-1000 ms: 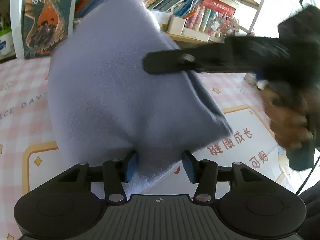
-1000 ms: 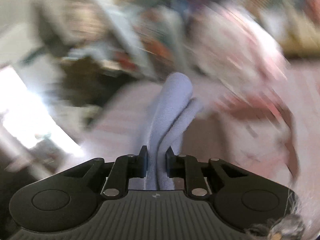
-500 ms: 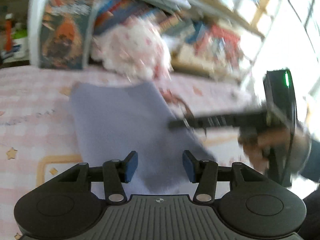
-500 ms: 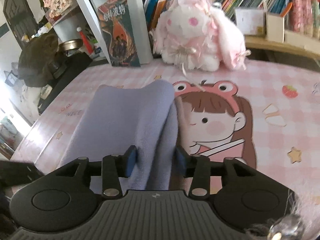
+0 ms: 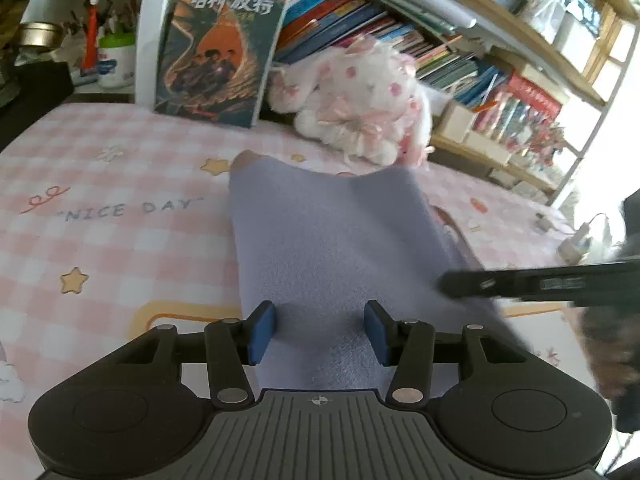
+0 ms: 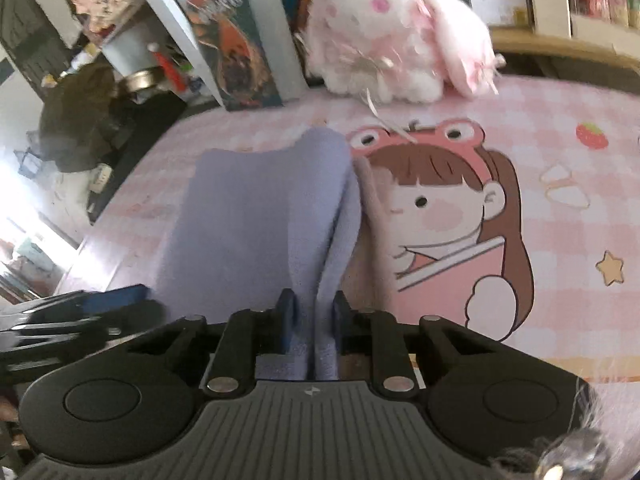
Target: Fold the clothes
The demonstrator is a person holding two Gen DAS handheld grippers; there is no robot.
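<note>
1. Right tongs (image 6: 310, 322): the jaws have just been closing and now pinch a bunched ridge of the lavender knitted garment (image 6: 256, 224) at its near edge, cloth pressed between the dark pads.
2. Left tongs (image 5: 318, 332): jaws stand roughly half apart over the garment's near edge (image 5: 340, 256); the blue pads (image 5: 262, 330) flank the cloth and do not appear to press it, so nothing looks held.
3. The garment lies as a folded panel on the pink checked counter cover (image 5: 120, 248), running away from both tongs toward the white and pink plush rabbit (image 5: 360, 100) by the bookshelf.
4. Doing the step well, as I judge it: keep the right pinch on all layers, bring the left tongs onto the matching corner, close fully, then carry both corners level so the fold lands square.
5. Risk: the ridge in the right tongs may leave a crease.
6. Left view only: the right tongs' dark finger (image 5: 520, 284) crossing the garment's right side, and the "NICE DAY" lettering (image 5: 132, 210).
7. Right view only: the doubled right edge of the cloth, and the printed cartoon girl in a frog hat (image 6: 448, 216) just beside it.
</note>
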